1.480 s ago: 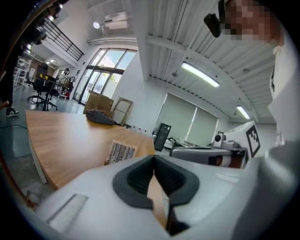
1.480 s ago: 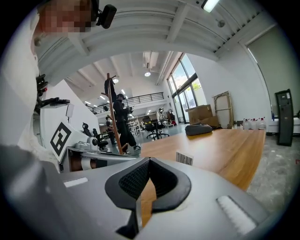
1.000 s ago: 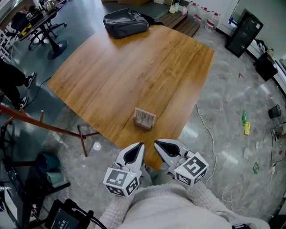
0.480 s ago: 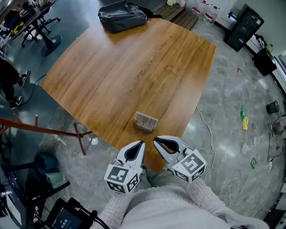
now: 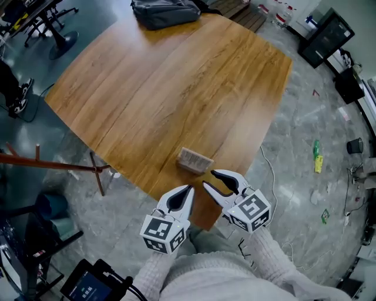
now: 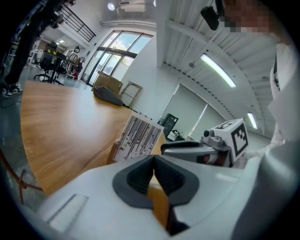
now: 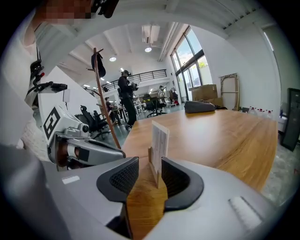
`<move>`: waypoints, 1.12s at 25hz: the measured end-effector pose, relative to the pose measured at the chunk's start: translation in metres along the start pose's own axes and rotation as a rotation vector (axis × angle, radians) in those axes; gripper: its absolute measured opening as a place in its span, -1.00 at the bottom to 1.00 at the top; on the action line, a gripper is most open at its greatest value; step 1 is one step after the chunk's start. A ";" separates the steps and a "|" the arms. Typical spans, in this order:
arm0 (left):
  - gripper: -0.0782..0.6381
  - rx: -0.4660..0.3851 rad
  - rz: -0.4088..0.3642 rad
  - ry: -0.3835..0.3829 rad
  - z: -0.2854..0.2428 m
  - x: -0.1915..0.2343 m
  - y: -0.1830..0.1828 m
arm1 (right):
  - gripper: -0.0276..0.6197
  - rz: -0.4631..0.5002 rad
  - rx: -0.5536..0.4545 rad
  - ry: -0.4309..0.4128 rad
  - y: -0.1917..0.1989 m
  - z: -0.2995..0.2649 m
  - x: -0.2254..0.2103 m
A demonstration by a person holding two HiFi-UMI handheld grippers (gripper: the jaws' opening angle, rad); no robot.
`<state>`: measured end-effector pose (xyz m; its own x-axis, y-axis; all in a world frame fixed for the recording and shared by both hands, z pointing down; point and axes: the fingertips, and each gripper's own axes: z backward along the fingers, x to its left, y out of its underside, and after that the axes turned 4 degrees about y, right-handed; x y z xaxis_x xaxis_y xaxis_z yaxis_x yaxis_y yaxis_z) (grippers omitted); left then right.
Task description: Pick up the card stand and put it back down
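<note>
card stand (image 5: 195,160) upright on table (image 5: 176,88), near its front edge | left gripper (image 5: 188,190) pressed together, empty, just short of it | right gripper (image 5: 210,179) closer than a second ago, jaws just opened and spread, card stand just ahead of the gap, unpinched | likely lining up a grasp

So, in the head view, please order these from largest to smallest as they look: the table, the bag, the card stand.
1. table
2. bag, although the picture's top edge cuts part of it off
3. card stand
</note>
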<state>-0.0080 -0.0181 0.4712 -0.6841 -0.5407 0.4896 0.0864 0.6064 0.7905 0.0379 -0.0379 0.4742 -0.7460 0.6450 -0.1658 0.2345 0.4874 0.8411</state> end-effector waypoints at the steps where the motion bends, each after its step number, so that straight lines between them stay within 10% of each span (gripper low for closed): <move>1: -0.76 0.004 0.008 -0.001 -0.001 0.001 0.003 | -0.43 0.006 0.011 -0.001 0.002 -0.004 -0.002; 28: -0.76 0.004 0.110 -0.009 -0.014 0.034 0.024 | -0.20 0.224 0.189 -0.057 0.025 -0.077 -0.011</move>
<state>-0.0192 -0.0298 0.5114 -0.6774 -0.4651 0.5700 0.1584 0.6644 0.7304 0.0045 -0.0780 0.5365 -0.6279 0.7780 -0.0197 0.5050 0.4266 0.7504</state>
